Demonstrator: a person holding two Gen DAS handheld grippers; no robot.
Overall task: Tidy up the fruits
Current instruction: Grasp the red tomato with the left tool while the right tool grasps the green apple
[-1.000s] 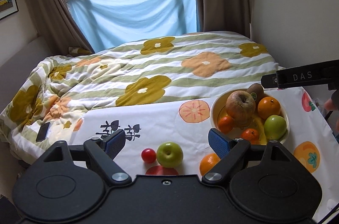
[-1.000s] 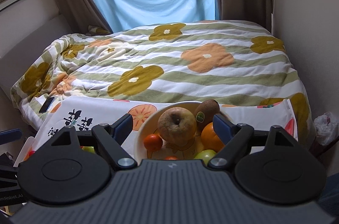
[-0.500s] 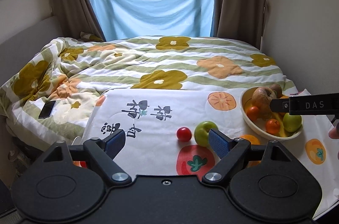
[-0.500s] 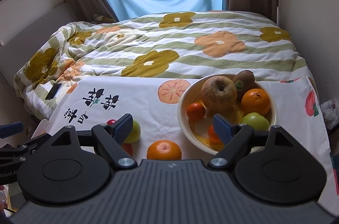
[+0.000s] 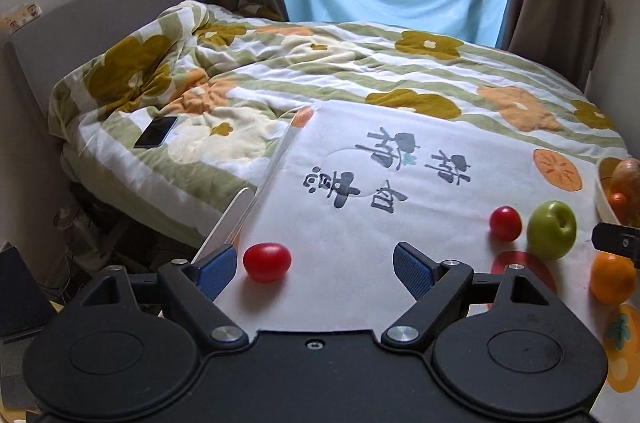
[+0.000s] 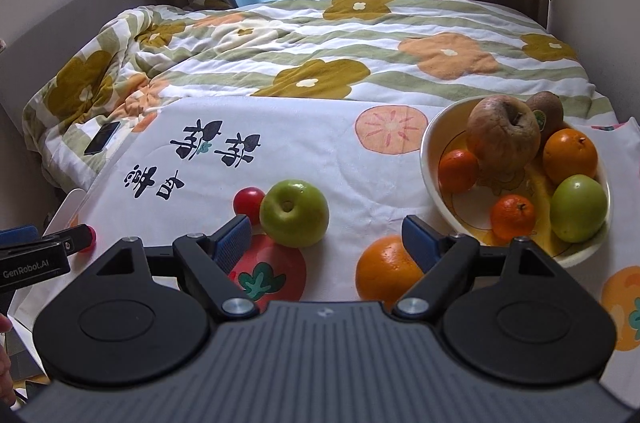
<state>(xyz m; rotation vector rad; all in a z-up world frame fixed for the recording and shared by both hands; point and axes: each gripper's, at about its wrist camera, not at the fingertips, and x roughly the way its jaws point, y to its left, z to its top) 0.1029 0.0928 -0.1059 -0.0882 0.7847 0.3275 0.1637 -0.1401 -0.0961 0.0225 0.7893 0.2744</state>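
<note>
a cream bowl (image 6: 430, 159) sits on the printed cloth (image 6: 320, 151) at about 2 o'clock from the right gripper (image 6: 326, 237). inside it lie a large brownish apple (image 6: 502, 137) at the back, a kiwi (image 6: 546, 109) tucked behind it at 1 o'clock, an orange (image 6: 570, 155) to the right, a green apple (image 6: 578, 207) at 4 o'clock, and two small mandarins (image 6: 458, 170) on the left and front. outside the bowl, a loose green apple (image 6: 294, 213) and a small tomato (image 6: 249, 201) touching its left side rest at 11 o'clock of the right gripper, and a loose orange (image 6: 384, 269) lies by its right finger. the right gripper's jaws stand wide, gripping nothing. the left gripper (image 5: 314, 265) is likewise spread wide and empty; a red tomato (image 5: 267, 262) lies between its fingers, close to the left one.
</note>
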